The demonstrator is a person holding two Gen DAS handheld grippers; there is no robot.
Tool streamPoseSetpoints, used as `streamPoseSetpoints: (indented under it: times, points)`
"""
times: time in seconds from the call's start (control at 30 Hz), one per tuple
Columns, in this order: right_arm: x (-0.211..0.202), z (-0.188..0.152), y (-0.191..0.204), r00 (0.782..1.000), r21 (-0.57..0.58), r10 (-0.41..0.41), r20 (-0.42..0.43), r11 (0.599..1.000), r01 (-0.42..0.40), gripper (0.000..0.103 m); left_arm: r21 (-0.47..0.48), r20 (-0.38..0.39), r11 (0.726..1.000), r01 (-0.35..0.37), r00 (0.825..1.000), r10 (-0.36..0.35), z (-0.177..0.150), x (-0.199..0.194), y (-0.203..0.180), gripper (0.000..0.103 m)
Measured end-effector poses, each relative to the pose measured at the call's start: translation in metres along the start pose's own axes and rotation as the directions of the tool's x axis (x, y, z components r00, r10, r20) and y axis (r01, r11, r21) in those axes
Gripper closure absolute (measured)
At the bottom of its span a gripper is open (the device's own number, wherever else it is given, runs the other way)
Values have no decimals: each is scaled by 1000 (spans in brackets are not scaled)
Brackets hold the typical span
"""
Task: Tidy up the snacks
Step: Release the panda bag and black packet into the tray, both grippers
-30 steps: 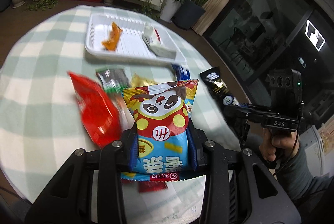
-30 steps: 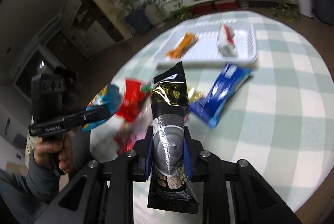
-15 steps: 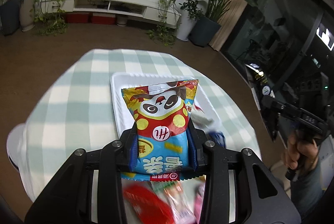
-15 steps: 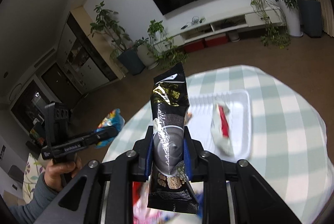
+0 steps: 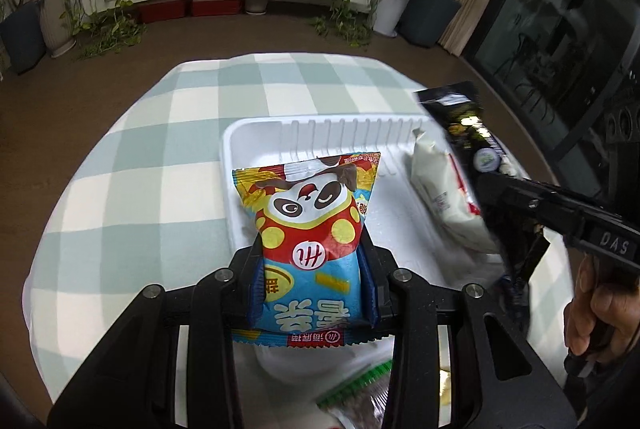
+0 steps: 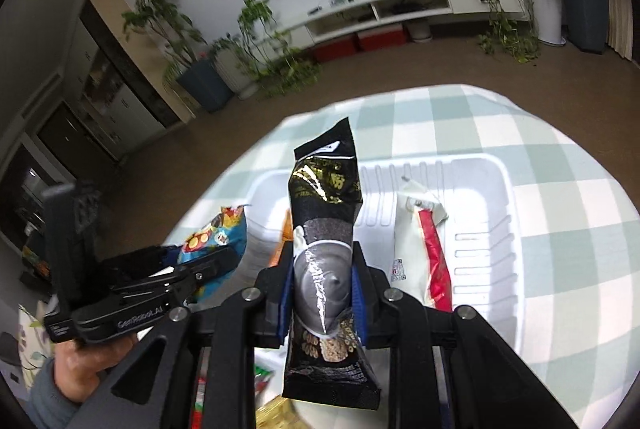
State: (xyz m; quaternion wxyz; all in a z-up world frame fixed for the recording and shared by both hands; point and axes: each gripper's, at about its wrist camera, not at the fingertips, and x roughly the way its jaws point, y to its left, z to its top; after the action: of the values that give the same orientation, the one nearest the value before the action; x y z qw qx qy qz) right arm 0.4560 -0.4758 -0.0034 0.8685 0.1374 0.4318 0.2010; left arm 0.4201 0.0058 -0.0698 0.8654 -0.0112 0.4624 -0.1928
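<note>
Over the white tray (image 5: 256,133), both tongs are clamped on snacks — left gripper (image 5: 312,285) on the panda bag (image 5: 308,229), right gripper (image 6: 322,293) on the black packet (image 6: 324,213). They're close together — I'd worry they bump, or drop onto the white pack (image 6: 416,249).

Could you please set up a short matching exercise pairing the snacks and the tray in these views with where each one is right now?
Things:
1. panda snack bag
2. black snack packet
3. white packet with red stripe
4. white tray

Places:
A. lying inside the tray
B. clamped in the right gripper
C. resting on the checked tablecloth
D. clamped in the left gripper

Pairs: 1-D, 2-B, 3-A, 4-C
</note>
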Motion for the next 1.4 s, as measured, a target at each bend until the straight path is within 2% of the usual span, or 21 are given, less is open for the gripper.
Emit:
streamPoseSetpoints:
  times: [0.23,0.53,0.7,0.77,0.8,0.87,1.07,1.1,1.17,1.23,1.27,1.33,1.4]
  points:
    - [40,-5,-8,994,-2,-81,-74,997,81,77,52,-53,997,-61,997,64,0,33,-7,68]
    - [51,-16,-12,985,-12,-130,-115,992,129,72,74,-122,994,-78,989,86,1,58,-7,62]
    - [46,-17,-8,984,-26,-140,-112,990,138,60,76,-133,995,-71,988,81,-2,52,-14,51]
    - [43,-18,-5,984,-32,-145,-109,989,142,56,75,-127,994,-76,988,85,-2,47,-15,41]
    - [40,-18,-4,984,-34,-148,-104,989,145,55,70,-123,995,-72,989,80,-3,44,-15,40]
    - [31,-16,-1,985,-38,-152,-81,988,149,44,63,-116,996,-64,991,71,-4,39,-15,38]
    - [-10,-15,11,989,-57,-149,-1,987,148,31,35,-64,997,-63,996,65,-7,8,-14,35]
    - [-19,-17,13,990,-55,-137,11,989,137,29,29,-49,998,-59,997,60,-8,0,-14,34]
    - [-39,-23,16,995,-37,-88,37,995,90,18,20,-9,998,-53,999,53,-13,-23,-15,24]
    - [-61,-33,15,998,11,1,63,1000,-1,10,16,32,999,-41,999,41,-20,-47,-15,15]
    - [-71,-40,14,996,43,54,76,997,-57,4,12,49,999,-33,998,32,-25,-58,-16,10]
    - [-92,-57,8,981,123,163,103,977,-176,2,2,86,1000,-16,996,16,-39,-81,-15,3]
    - [-109,-75,3,966,185,226,124,952,-246,2,-8,118,1000,-11,993,11,-56,-101,-14,0]
